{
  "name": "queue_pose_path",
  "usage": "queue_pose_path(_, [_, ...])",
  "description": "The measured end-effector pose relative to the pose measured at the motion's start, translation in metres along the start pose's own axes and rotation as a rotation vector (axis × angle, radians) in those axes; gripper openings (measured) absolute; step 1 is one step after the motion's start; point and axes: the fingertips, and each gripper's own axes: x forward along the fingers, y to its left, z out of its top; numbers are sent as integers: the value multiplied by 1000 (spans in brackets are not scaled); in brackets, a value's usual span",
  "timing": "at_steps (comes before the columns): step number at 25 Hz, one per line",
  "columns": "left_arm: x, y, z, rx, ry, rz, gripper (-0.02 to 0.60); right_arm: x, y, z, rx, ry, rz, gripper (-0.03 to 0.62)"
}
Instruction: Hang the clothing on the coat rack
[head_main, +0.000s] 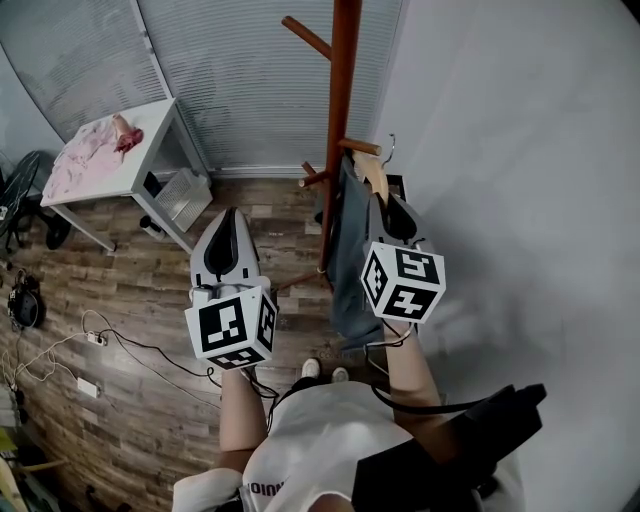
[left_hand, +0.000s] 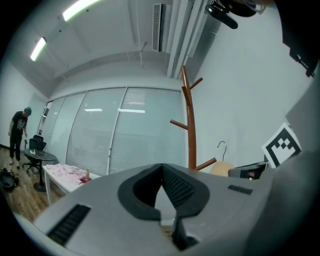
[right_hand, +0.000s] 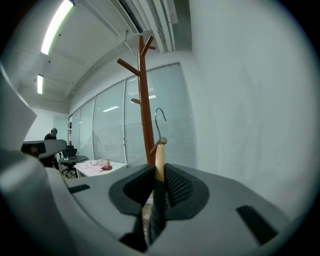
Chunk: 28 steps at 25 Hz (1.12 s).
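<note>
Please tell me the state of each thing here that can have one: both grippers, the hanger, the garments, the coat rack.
left gripper: shut, empty.
right gripper: shut on the wooden hanger.
wooden hanger: hook up, close to the coat rack.
dark garment: hangs down from the wooden hanger.
coat rack: standing upright.
pink clothing: lies crumpled on the white table.

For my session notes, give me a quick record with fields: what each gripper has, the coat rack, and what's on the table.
Right gripper: shut on a wooden hanger carrying a dark grey garment
Left gripper: shut, empty
Coat rack: brown wooden, upright, hanger's hook close to a lower peg
Table: white, pink clothing lying on it
</note>
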Motion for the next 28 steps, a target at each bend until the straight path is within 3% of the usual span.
queue_pose_path(28, [-4,17,-9,-14,15,36,14,19,9,-13,-38,45,-7,72])
